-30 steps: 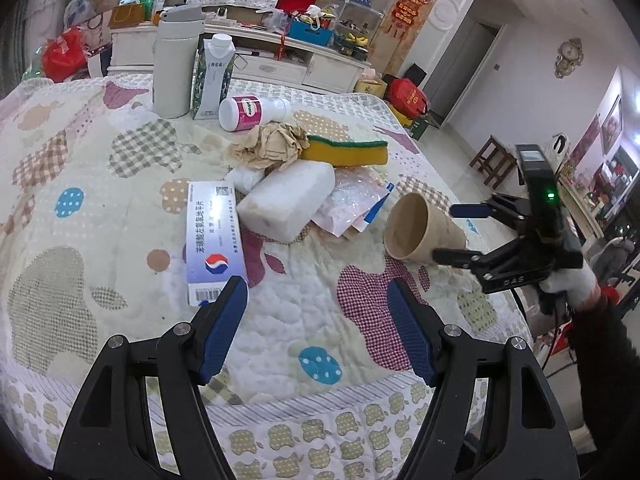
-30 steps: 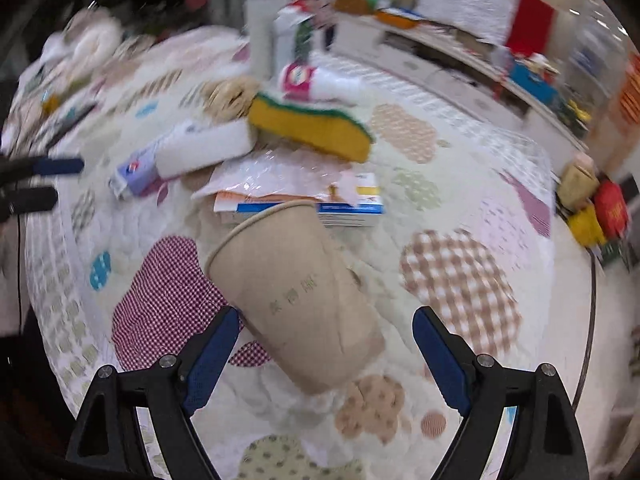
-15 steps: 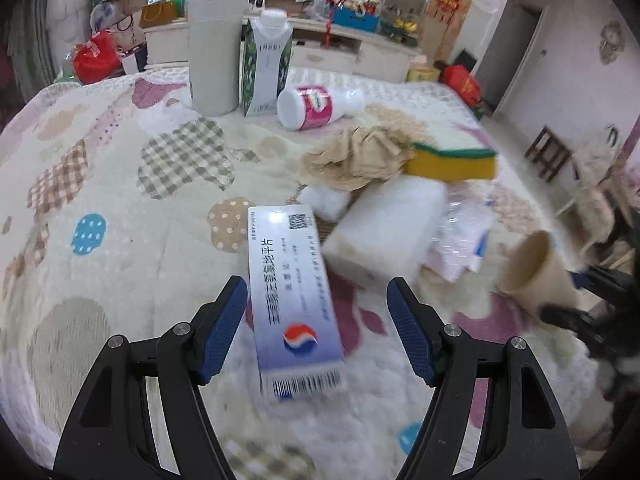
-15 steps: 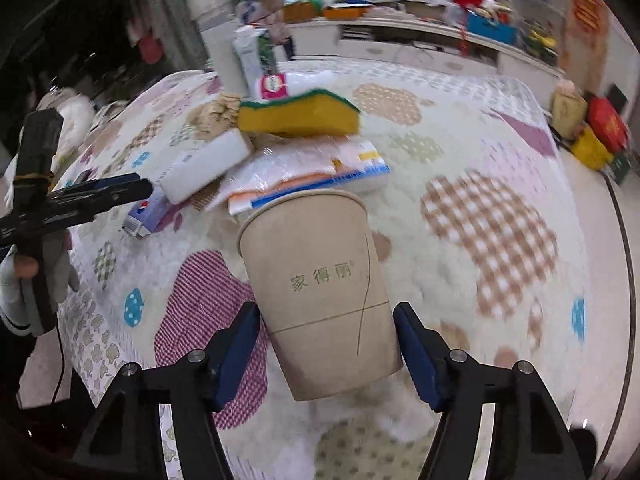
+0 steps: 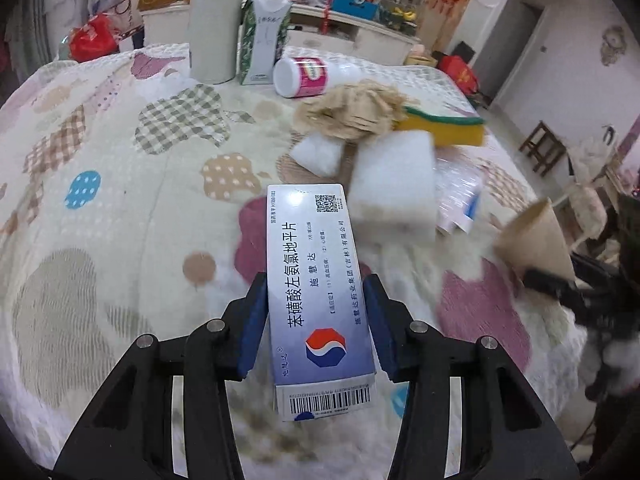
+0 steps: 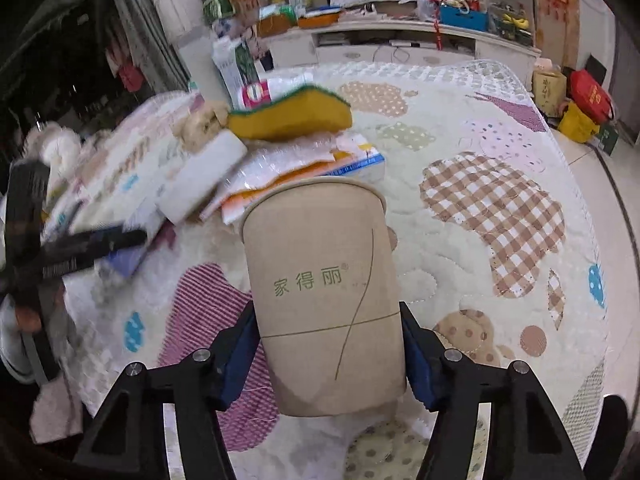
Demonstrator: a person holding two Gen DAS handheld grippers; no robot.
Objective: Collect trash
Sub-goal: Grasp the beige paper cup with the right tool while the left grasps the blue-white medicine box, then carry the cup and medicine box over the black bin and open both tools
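Both pairs of jaws have just been closing since the earlier frames: the left gripper (image 5: 316, 320) now clamps the blue medicine box (image 5: 316, 280) on its long sides, and the right gripper (image 6: 328, 344) grips the paper cup (image 6: 324, 292) near its base, mouth pointing away. Beyond the box on the quilted bed (image 5: 120, 200) lie a white foam block (image 5: 394, 184), crumpled brown paper (image 5: 352, 108), a yellow sponge (image 5: 444, 130) and a tipped bottle (image 5: 304, 76); farther back stands a milk carton (image 5: 264, 36).
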